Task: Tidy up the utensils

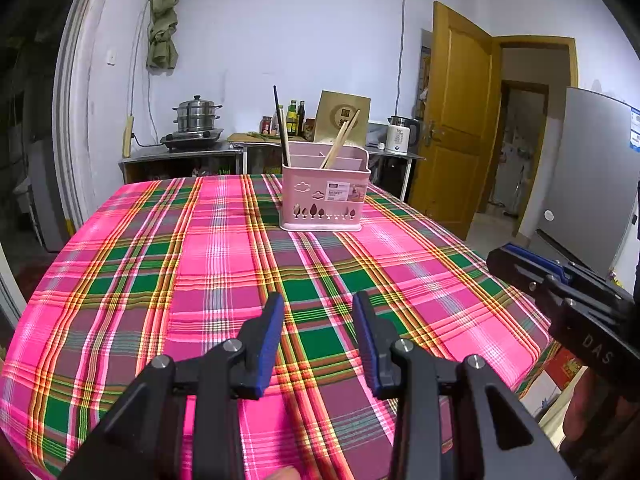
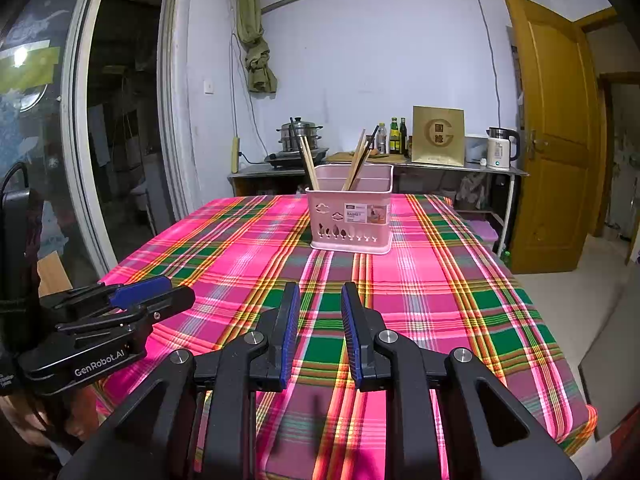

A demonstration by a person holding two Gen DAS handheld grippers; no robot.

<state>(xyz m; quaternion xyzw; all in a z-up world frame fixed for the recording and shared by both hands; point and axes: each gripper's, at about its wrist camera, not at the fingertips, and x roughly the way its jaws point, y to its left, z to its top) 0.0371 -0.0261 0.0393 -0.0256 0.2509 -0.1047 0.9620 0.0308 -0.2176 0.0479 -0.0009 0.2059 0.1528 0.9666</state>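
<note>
1. Left wrist view: the left gripper (image 1: pixel 318 312) hangs over the near part of the desk (image 1: pixel 160 280), its blue pads spread apart with only plaid cloth showing between them; it pinches nothing.
2. From this gripper the pink basket (image 1: pixel 324 204) lies straight ahead, a little to the right and well apart, toward the far end of the desk.
3. Counting left to right in this view: one dark chopstick (image 1: pixel 281 128) stands nearly upright in the left compartment with a pale stick just beside it, and a pair of pale chopsticks (image 1: pixel 342 140) leans to the right from a compartment nearer the middle.
4. Right wrist view: the right gripper (image 2: pixel 320 312) also hovers over the near cloth, its pads parted by a narrower gap than the left one's, and empty.
5. Here the basket (image 2: pixel 352 216) is again dead ahead and slightly right. At its left, pale chopsticks (image 2: pixel 309 164) rise with a dark stick behind them; at the middle, several pale sticks and one dark one (image 2: pixel 362 160) lean right. An exact count is hard where they overlap; I judge about six sticks in all.
6. One basket, two grippers. No loose utensil lies on the cloth in either view.
7. Every stick's long axis runs up out of the basket, so a grasp would have to close across the shaft from the side. Both grippers sit about equally far from the basket; the left-hand sticks suit the left gripper, the leaning group the right.
</note>
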